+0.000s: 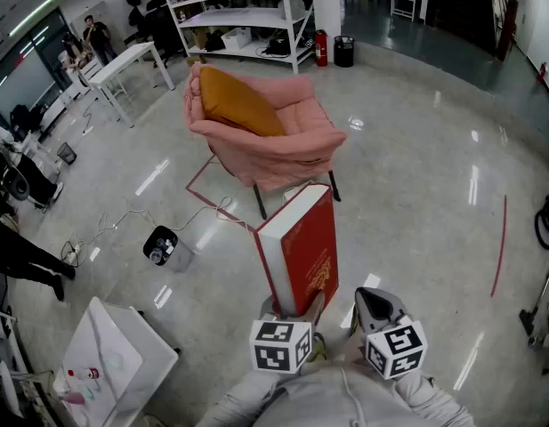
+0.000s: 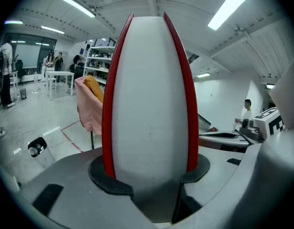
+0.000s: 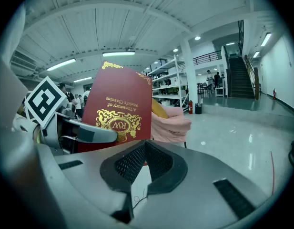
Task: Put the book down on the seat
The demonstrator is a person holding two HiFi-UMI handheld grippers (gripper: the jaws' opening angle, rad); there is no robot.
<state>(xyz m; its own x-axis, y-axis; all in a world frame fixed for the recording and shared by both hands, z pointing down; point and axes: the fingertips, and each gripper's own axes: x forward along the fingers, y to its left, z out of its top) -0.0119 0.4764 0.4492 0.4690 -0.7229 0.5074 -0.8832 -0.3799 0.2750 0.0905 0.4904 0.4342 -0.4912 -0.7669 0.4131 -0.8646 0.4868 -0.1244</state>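
A thick red hardcover book (image 1: 305,247) with gold print stands upright in front of me, page edges facing left. My left gripper (image 1: 294,308) is shut on its lower end; in the left gripper view the white page block (image 2: 149,104) fills the gap between the two dark pads (image 2: 106,175). My right gripper (image 1: 374,305) hangs just right of the book, shut, with nothing between its pads (image 3: 123,163). The right gripper view shows the book's cover (image 3: 118,109). The seat, a pink armchair (image 1: 283,149) with a mustard cushion (image 1: 238,100), stands a few steps ahead on the floor.
A small black device (image 1: 161,245) with cables lies on the floor left of the book. A white table (image 1: 114,354) is at my lower left. Red tape lines (image 1: 501,247) mark the floor. White shelving (image 1: 247,16) and people stand at the far back left.
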